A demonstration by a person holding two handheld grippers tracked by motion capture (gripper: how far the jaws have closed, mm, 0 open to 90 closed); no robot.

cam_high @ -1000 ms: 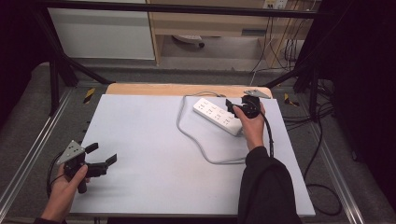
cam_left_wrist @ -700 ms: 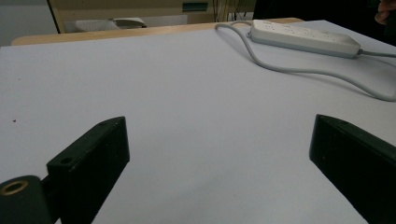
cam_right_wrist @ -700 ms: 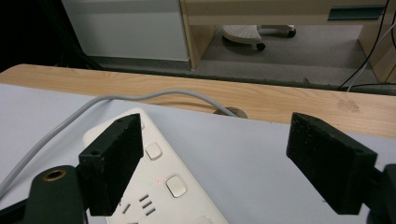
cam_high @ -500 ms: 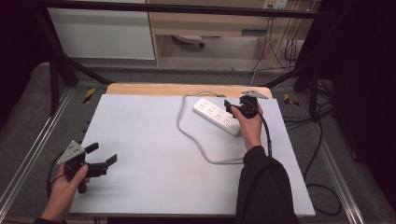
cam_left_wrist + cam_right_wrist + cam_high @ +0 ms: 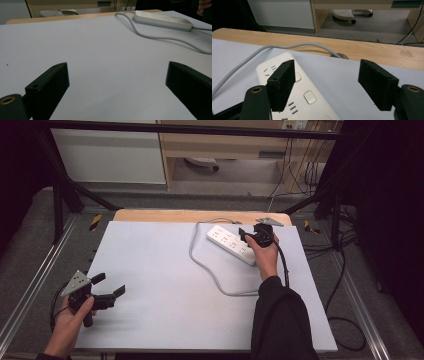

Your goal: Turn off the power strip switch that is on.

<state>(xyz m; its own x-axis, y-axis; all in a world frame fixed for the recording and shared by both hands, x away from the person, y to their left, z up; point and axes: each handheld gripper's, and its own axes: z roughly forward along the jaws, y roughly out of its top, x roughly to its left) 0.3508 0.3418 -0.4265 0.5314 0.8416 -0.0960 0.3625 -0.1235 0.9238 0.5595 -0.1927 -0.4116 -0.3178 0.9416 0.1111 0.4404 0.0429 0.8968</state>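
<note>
on white table (image 5: 165, 285) the rigid, light, smooth strip (image 5: 231, 243) lies far right under the spread, just-narrowing right gripper (image 5: 245, 235), best pinched across its sides; left gripper (image 5: 111, 285) gapes empty.

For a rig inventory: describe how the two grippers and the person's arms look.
Both are black two-jaw tools. The left gripper carries a grey three-cornered plate and a black cable; its jaws are blocky. The right gripper trails a black cable over a black sleeve.
</note>
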